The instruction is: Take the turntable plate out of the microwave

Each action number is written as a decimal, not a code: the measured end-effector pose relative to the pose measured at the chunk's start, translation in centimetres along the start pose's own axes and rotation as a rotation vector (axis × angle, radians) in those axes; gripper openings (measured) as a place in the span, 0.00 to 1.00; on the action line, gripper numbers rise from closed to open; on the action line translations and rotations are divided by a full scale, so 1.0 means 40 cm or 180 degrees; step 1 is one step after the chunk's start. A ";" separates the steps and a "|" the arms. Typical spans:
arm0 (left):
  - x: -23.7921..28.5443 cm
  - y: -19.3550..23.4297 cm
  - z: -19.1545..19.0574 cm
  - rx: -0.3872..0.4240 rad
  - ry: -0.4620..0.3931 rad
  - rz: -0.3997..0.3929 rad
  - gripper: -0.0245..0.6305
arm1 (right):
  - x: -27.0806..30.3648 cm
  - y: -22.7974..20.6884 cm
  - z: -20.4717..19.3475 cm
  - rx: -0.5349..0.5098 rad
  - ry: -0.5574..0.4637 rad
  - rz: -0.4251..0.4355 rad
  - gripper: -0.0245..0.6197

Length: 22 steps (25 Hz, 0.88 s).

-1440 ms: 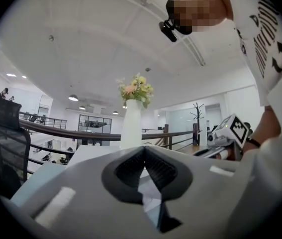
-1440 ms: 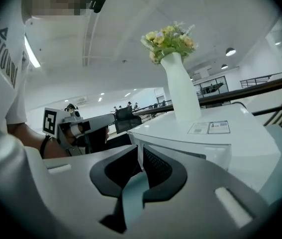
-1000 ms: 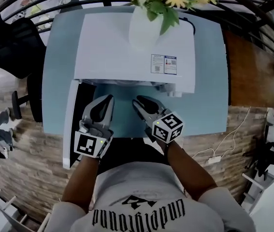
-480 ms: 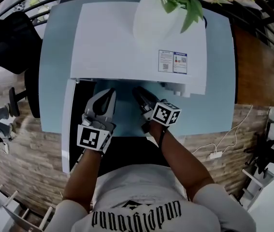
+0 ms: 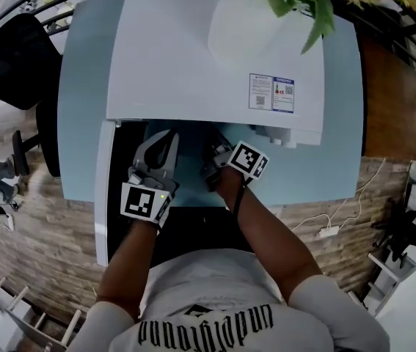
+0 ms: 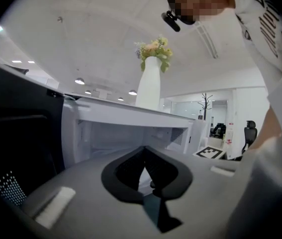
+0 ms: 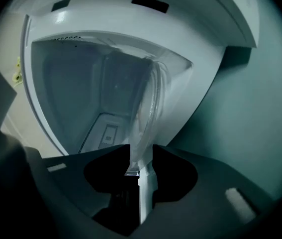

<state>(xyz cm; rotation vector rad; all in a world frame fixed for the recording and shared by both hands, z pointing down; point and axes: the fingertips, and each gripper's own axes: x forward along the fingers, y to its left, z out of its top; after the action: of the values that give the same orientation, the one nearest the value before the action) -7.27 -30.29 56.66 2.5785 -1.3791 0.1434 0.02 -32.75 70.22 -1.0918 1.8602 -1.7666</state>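
The white microwave sits on a blue table, its door swung open to the left. The glass turntable plate lies inside the cavity. The right gripper, its 2 jaws having just been opening, stands wide around the plate's near rim (glass between the pads, not clamped). The left gripper hovers near it at the opening, jaws together and empty.

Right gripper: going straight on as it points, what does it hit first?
Probably the clear glass turntable plate: its rim sits between the right gripper's jaws, which have just been opening.
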 end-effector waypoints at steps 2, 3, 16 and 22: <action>0.002 0.000 -0.004 0.0012 -0.0012 -0.0014 0.11 | 0.008 -0.007 0.001 0.0169 -0.0071 -0.0031 0.23; 0.001 0.003 -0.009 0.0038 -0.0032 -0.0018 0.11 | 0.010 -0.011 0.003 0.0265 -0.0115 -0.0053 0.23; -0.004 0.022 -0.050 -0.0074 -0.0025 0.0020 0.11 | 0.010 -0.043 0.008 0.0806 -0.0426 -0.0207 0.17; -0.003 0.047 -0.097 -0.0593 0.0052 0.0096 0.12 | 0.006 -0.029 0.010 0.0746 -0.0446 -0.0220 0.08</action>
<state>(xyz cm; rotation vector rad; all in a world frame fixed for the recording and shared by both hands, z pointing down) -8.85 -30.32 60.68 2.4002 -1.3573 0.0382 0.50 -33.12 71.31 -1.1673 1.5076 -1.8397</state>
